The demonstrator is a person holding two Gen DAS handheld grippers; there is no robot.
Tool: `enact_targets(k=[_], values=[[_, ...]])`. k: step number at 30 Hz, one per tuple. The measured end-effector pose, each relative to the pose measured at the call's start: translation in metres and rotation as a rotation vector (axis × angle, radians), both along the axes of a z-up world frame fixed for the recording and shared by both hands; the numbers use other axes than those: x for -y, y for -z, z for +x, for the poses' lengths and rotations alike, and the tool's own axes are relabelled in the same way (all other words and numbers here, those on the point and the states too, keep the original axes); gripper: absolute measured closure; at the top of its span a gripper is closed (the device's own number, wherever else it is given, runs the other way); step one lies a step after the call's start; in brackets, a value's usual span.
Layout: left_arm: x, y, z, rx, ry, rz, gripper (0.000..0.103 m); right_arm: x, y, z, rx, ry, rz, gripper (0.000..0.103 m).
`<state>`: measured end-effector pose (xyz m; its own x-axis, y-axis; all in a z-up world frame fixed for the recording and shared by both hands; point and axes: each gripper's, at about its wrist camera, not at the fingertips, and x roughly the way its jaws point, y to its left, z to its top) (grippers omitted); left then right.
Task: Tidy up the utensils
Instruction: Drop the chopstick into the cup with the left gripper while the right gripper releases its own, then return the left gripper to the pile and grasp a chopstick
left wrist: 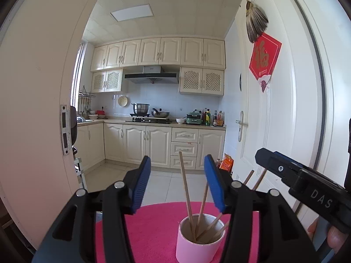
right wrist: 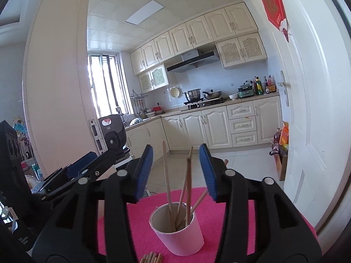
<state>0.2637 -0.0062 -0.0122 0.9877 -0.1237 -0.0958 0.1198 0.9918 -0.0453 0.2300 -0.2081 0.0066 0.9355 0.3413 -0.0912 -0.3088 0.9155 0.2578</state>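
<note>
Both claws, left [left wrist: 177, 180] and right [right wrist: 175, 171], half open and empty, straddling loose wooden chopsticks [right wrist: 167, 175] leaning in the white paper cup [right wrist: 177, 234] on the pink-matted surface [right wrist: 221, 217]. Could've tipped that light cup by snagging a stick. More sticks [right wrist: 151, 258] lying near.

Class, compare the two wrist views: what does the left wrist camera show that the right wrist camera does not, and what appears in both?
Left wrist only: the dried fan hanging on the door. Right wrist only: loose chopsticks lying on the pink mat and the kitchen window. Both: the white cup holding upright chopsticks, and open blue-padded jaws with nothing between the pads.
</note>
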Motion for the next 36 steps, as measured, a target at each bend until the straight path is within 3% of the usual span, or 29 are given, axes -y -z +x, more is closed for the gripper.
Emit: enact_targets(k=[6,11,18,22,26,33,36], values=[[-0.004,-0.011,-0.035,-0.018,-0.011,0.022,0.048,0.009,-0.012,-0.031,0.004,0.018,-0.011,0.058],[-0.004,-0.002,-0.056,-0.155,0.001,0.057,0.043,0.011,-0.011,-0.053,-0.054,0.012,-0.052,0.055],[-0.011,0.043,-0.059,-0.503,0.024,0.075,0.043,-0.002,0.024,-0.062,-0.278,-0.039,-0.158,0.050],[-0.015,0.090,-0.048,-0.799,0.009,0.091,0.043,-0.016,0.055,-0.064,-0.423,-0.077,-0.223,0.049],[-0.020,0.130,-0.047,-0.964,0.003,0.077,0.043,-0.025,0.080,-0.067,-0.532,-0.099,-0.259,0.047],[-0.023,0.159,-0.042,-1.050,0.023,-0.006,0.043,-0.029,0.105,-0.068,-0.638,-0.125,-0.294,0.046],[-0.017,0.162,-0.039,-1.064,0.028,-0.011,0.057,-0.028,0.112,-0.067,-0.659,-0.129,-0.297,0.046]])
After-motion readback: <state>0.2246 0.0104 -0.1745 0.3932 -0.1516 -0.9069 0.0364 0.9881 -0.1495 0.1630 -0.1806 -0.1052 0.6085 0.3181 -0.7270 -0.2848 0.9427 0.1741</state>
